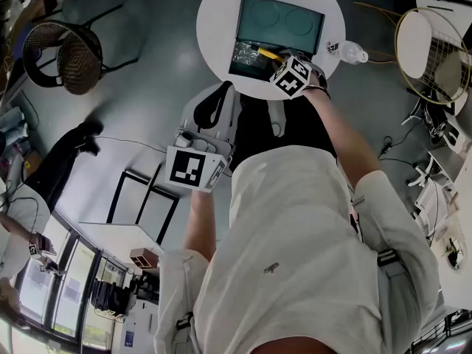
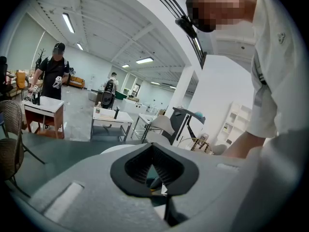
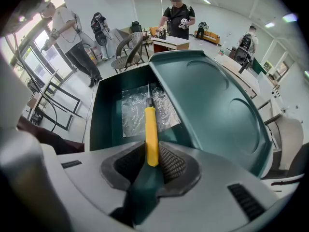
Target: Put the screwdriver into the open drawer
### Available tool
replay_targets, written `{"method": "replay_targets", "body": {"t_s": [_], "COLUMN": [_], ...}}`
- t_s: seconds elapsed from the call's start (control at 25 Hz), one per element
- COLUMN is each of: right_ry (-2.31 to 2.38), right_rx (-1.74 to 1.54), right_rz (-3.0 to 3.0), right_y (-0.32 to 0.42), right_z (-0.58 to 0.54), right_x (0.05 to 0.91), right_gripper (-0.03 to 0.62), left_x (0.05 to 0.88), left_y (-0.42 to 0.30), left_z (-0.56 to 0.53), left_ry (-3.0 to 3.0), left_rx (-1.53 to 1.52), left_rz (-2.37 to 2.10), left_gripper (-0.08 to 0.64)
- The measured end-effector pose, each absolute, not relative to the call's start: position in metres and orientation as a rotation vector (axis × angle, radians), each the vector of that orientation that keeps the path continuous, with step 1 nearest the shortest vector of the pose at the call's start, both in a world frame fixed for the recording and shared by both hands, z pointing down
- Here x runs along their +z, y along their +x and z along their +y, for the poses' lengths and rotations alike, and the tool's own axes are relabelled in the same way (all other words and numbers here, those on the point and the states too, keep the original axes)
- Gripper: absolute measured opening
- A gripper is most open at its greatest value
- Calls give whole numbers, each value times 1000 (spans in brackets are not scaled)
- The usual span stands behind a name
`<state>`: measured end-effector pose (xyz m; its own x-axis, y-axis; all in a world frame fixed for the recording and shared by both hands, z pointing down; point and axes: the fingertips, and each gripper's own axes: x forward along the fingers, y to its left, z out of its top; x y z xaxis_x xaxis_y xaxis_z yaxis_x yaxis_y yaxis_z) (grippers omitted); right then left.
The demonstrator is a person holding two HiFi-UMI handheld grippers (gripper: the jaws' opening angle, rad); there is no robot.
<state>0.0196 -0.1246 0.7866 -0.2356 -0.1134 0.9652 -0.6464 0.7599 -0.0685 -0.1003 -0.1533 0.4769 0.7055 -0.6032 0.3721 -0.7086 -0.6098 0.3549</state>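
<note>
A screwdriver (image 3: 151, 134) with a yellow handle sits between the jaws of my right gripper (image 3: 153, 153), which is shut on it. Its shaft points out over the open drawer (image 3: 104, 115) of a dark green box, where clear plastic bags lie. In the head view the right gripper (image 1: 279, 61) hovers at the drawer (image 1: 237, 56) with the screwdriver (image 1: 269, 53) over it. The box's lid (image 1: 280, 21) has two round dents. My left gripper (image 1: 193, 144) hangs low, well off the table, jaws shut on nothing (image 2: 153, 164).
The box stands on a round white table (image 1: 214, 21) with a plastic bottle (image 1: 352, 51) at its right edge. A grey chair (image 1: 214, 109) is tucked under the table's near side. A wicker chair (image 1: 63, 54) stands left, a wire chair (image 1: 431, 46) right. People stand further off.
</note>
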Motion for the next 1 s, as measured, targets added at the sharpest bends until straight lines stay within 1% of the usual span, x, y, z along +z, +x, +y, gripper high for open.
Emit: {"method": "replay_targets", "body": {"t_s": [0.4,1.0], "right_ry": [626,714], "right_rx": [547,493], "right_rz": [-1762,-1743], "right_y": [26,43], "right_z": [-125,-120], "right_x": [776,734], "right_gripper": [92,91], "left_x": [468,434], "left_y": [-102,-98], "left_z": [-154,-148], "left_ry": [2462,2554], "left_rx": [271,255], "left_rz": [-1012,-985], "left_gripper": [9,9]}}
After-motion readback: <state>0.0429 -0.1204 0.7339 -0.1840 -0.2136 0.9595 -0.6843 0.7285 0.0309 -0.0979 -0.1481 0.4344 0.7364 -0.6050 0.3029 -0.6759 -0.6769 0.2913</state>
